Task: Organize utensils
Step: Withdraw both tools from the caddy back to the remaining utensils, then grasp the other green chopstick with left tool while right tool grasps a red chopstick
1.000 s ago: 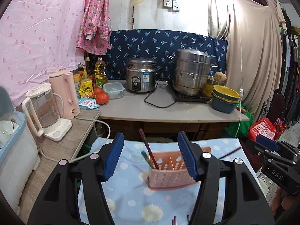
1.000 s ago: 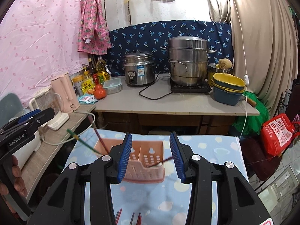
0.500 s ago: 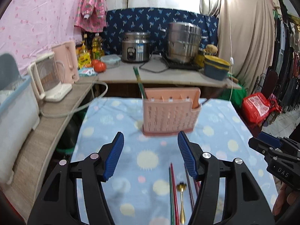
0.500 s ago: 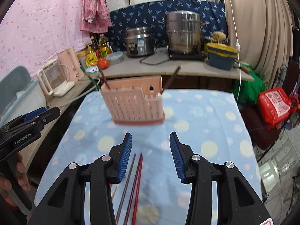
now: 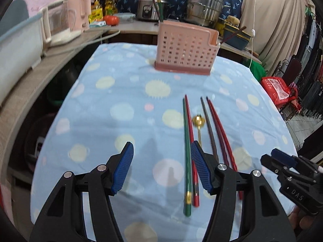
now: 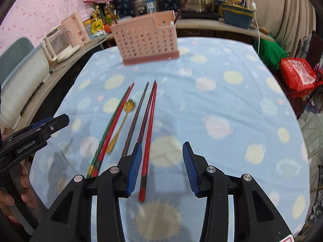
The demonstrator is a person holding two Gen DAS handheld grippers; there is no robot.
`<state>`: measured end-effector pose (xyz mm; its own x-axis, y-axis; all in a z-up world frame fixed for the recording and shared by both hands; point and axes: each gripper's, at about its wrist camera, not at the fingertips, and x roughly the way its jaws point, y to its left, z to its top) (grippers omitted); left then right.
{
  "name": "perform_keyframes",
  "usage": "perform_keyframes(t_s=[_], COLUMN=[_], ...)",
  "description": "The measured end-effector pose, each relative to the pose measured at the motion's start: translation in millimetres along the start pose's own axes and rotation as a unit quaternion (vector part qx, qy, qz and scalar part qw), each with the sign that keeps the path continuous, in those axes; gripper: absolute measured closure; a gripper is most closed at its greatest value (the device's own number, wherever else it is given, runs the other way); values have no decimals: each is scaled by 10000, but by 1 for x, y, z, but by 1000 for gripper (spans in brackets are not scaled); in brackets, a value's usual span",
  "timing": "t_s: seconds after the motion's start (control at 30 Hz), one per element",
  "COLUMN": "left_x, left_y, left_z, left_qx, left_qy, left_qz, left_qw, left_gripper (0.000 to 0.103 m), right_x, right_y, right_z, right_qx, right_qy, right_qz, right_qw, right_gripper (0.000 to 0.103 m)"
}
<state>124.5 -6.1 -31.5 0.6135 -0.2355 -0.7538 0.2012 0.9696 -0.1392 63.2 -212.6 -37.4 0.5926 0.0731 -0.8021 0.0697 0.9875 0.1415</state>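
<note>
left wrist view
left gripper (image 5: pixel 161 165): jaws apart, nothing between the pads, above the cloth
green chopstick (image 5: pixel 186 157): flat on the blue dotted tablecloth (image 5: pixel 113 100), running away from the camera; its near half shows in the gap close to the right-hand finger (image 5: pixel 199 169), not touching it as far as I can tell
red chopstick (image 5: pixel 190 141): tight against the green one, partly hidden behind that same finger
gold spoon (image 5: pixel 198 122): just right of the pair, bowl at the far end, handle goes behind the fingertip
dark chopstick (image 5: pixel 208 125): right of the spoon, outside the jaws
red pair (image 5: pixel 219 129): further right again, outside the jaws
pink holder (image 5: pixel 185 48): upright at the far end of the cloth, well apart from the loose utensils; a few sticks already stand in it
right gripper (image 5: pixel 282 161): at the right edge, side-on, opening unreadable here

right wrist view
right gripper (image 6: pixel 161 161): jaws partly apart, gripping nothing
red pair (image 6: pixel 148 133): near ends lie in the gap, hard by the left-hand finger (image 6: pixel 134 167); contact unclear
dark chopstick (image 6: pixel 134 121): passes behind that finger
gold spoon (image 6: pixel 121 127), green and red chopsticks (image 6: pixel 113 129): left of the jaws, outside
pink holder (image 6: pixel 146 40): far end, upright
left gripper (image 6: pixel 40 129): left edge, in a hand (image 6: pixel 14 193)
</note>
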Motion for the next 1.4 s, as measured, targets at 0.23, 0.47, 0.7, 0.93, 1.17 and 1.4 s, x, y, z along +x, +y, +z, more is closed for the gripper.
perform_keyframes(t_s=[0.23,0.47,0.7,0.93,1.17,1.4], left_x=[4,12,18,21,21,24], left_y=[-5,-19,-25,-24,-20,-25], left_z=[-42,-69,-78,-78,-78,-78], left_qx=[88,305,397,435,436,587], left_qy=[248,495,578,507,505,405], left_qz=[-65,-128,-190,-139,-193,-23], left_qw=[9996,9982,9974,9977,9976,9975], left_gripper=[48,52,53,60,64,71], right_x=[12,15,21,25,26,28], right_y=[7,15,19,21,21,21], right_z=[-33,-40,-45,-48,-47,-45], right_qx=[20,-93,-110,-124,-104,-125], right_qy=[271,294,350,354,364,335], right_qz=[128,137,190,182,199,181], right_qw=[9995,9994,9991,9991,9991,9992], right_gripper=[63,74,84,88,88,88])
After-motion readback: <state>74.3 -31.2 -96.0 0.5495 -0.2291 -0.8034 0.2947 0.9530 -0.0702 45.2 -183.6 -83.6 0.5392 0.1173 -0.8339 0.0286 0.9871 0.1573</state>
